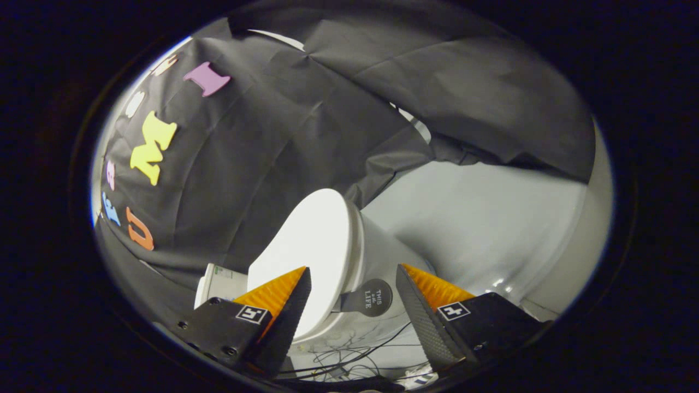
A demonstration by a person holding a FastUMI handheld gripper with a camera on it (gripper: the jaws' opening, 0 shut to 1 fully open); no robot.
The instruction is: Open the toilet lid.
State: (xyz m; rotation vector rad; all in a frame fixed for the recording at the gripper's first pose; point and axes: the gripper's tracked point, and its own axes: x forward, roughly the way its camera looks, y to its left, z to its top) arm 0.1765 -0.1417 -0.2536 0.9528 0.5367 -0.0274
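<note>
View forward along my gripper [353, 281], rolled steeply to one side so that the room appears tilted. The fingers are spread wide and pinch nothing; open air lies between them.

The glossy white oval toilet lid [306, 245] lies just ahead of the fingers. One fingertip overlaps its front edge as seen from here, though I cannot tell whether it touches. The lid is down, flat on the white ceramic toilet bowl [377, 256], so the task is, in my judgement, not yet begun. Its long axis runs away from me, from the front edge near the fingertips toward the hinge end by the black cloth booth wall [262, 142].

A dark grey round tab with a short stem [372, 298] juts from the seam under the lid, directly between my fingers and just beyond them. It looks like a lifting handle fixed to the lid, though the distortion leaves this uncertain. The coming move turns on this relation: the tab sits on the gripper's centre line, so a short advance should bring it between the fingers.

The bowl's interior is hidden by the lid. A small white box-like object [218, 284] sits beside the bowl near the wall. Thin dark cables [349, 357] trail on the pale floor below.
</note>
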